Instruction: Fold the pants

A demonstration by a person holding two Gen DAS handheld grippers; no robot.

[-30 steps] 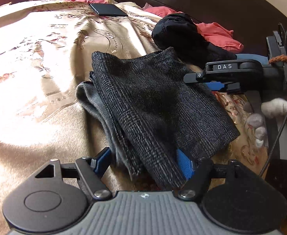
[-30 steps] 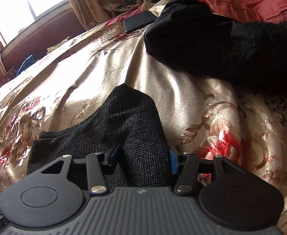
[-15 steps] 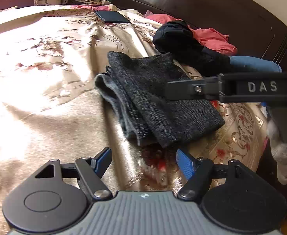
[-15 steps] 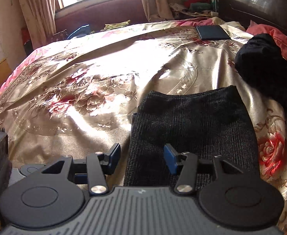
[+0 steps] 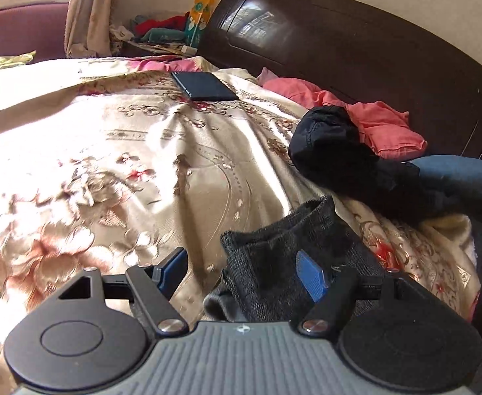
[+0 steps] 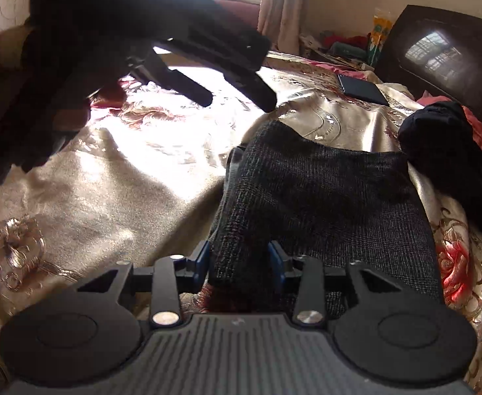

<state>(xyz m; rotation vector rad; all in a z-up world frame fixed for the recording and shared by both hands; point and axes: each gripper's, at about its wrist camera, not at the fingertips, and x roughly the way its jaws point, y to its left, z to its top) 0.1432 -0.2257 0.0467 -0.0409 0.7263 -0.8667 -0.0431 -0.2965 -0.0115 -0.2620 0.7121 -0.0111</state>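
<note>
Pants (image 6: 323, 197) edge between closing right gripper (image 6: 241, 258) pads.

No text, label or number is legible on anything here.

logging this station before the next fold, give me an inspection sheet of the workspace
surface: bed with a gold floral bedspread, rumpled, sunlit.
job's things: dark grey folded pants lying flat, one edge bunched up.
clutter: black garment, pink cloth, blue bundle, dark flat phone or tablet.
grippers: left gripper open, pants near its right pad; right gripper closing, pants edge between its blue pads.
cables: nothing seen.
surroundings: dark wooden headboard, curtain, window, cluttered bedside.
</note>
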